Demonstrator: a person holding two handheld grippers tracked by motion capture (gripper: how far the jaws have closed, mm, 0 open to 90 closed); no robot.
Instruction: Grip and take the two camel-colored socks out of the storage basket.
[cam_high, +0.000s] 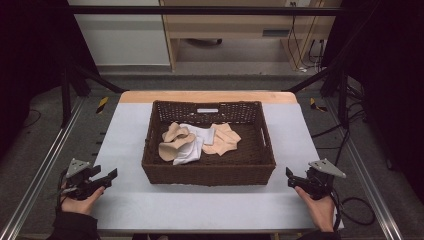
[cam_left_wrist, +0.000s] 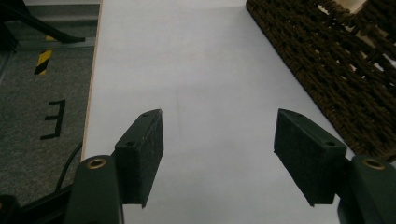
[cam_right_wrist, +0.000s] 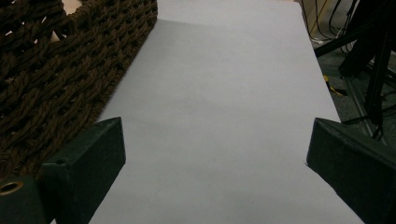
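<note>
Basket (cam_high: 207, 172) centred on white table (cam_high: 200, 205); left gripper (cam_left_wrist: 218, 156), right gripper (cam_right_wrist: 215, 170) fingers wide, empty.

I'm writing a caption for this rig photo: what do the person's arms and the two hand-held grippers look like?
Each hand-held gripper, left and right, is black with a grey three-cornered plate on top. The jaws are flat rectangular blocks with dark textured pads. A black cable trails from the right one. The person wears dark sleeves.
</note>
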